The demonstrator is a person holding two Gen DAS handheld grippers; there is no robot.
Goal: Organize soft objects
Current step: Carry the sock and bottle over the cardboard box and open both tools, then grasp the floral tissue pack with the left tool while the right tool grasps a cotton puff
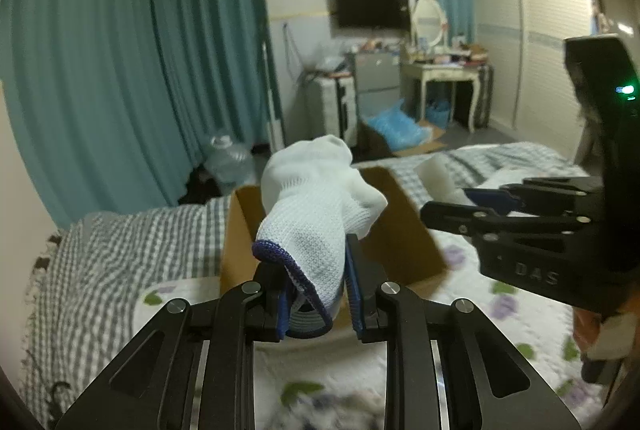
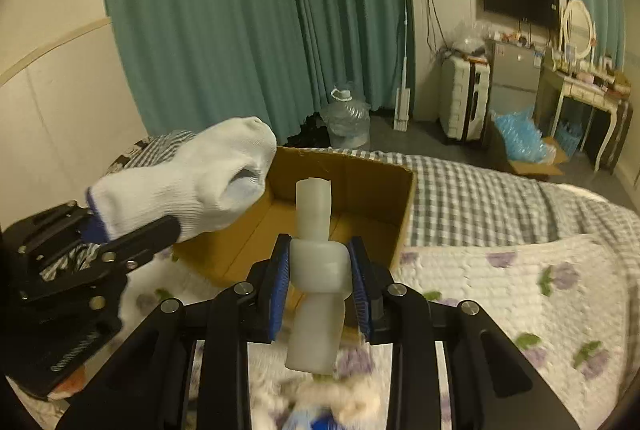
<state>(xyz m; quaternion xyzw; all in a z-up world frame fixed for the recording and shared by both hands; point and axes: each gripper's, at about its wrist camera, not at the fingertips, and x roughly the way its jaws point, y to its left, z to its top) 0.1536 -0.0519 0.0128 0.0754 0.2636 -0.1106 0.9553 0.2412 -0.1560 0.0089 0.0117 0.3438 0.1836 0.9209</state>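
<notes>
My left gripper point(image 1: 314, 294) is shut on a white knitted glove with a blue cuff point(image 1: 316, 205) and holds it up over the near side of an open cardboard box point(image 1: 404, 230) on the bed. The glove also shows in the right wrist view point(image 2: 188, 185), at the box's left edge. My right gripper point(image 2: 320, 282) is shut on a knotted strip of white foam point(image 2: 316, 262) just in front of the box point(image 2: 360, 197). The right gripper also shows at the right of the left wrist view point(image 1: 464, 203).
The box sits on a bed with a floral quilt point(image 2: 500, 290) and a grey checked blanket point(image 2: 480, 197). Something fluffy lies blurred under the right gripper point(image 2: 340, 402). Teal curtains point(image 2: 240, 21), a water jug point(image 2: 346, 117), a suitcase point(image 2: 464, 97) and a dressing table point(image 2: 592, 93) stand beyond.
</notes>
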